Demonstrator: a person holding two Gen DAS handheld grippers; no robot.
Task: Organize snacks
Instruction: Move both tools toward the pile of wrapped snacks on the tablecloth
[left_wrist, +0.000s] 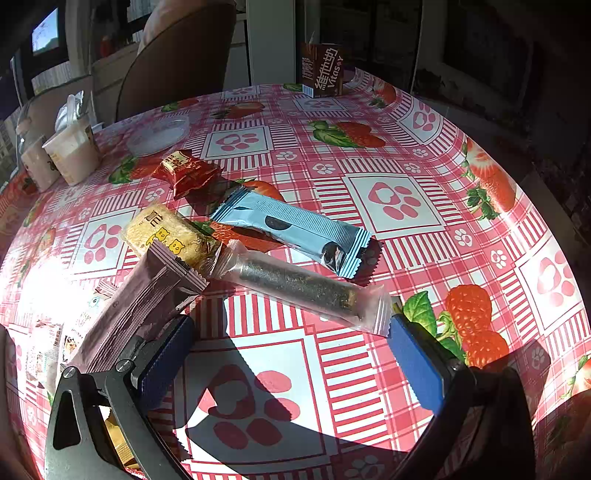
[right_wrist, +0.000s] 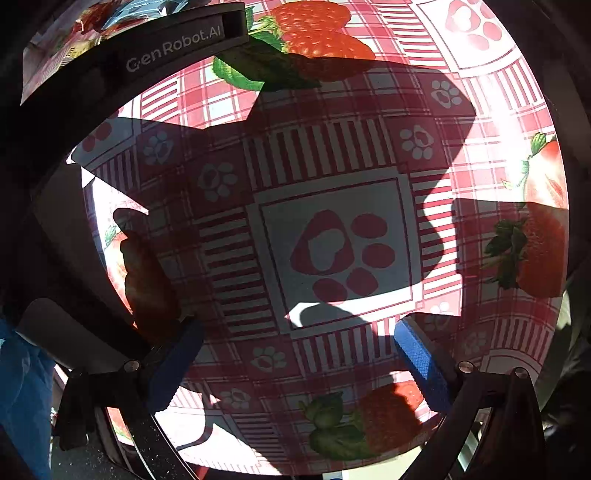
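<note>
Lying on the desk (left_wrist: 406, 229) with its red checks, paw prints and strawberries are several snack packs, close together near the left claw (left_wrist: 291, 354). That claw is spread wide and grips nothing; its blue pads (left_wrist: 417, 365) sit low over the cloth. Just past the claw lies a clear-wrapped seaweed roll (left_wrist: 299, 288), its long side running from upper left to lower right, with one end right by the right-hand pad. Behind it is a light blue snack bar (left_wrist: 295, 230), pointing much the same way, its torn-looking end toward the lower right. A yellow rice cracker pack (left_wrist: 170, 236) sits to the left, and a purple-brown bar wrapper (left_wrist: 140, 306) leans across it, running from lower left up to the right and touching the claw's left finger. Farther back is a small red candy pack (left_wrist: 186, 173). A brown Vitasoy drink carton (left_wrist: 321, 70) stands upright at the far edge, well apart from the snacks. Two white cups (left_wrist: 74, 151) stand at the far left. The right claw (right_wrist: 299, 354) is also spread wide, gripping nothing, over bare cloth in shadow.
</note>
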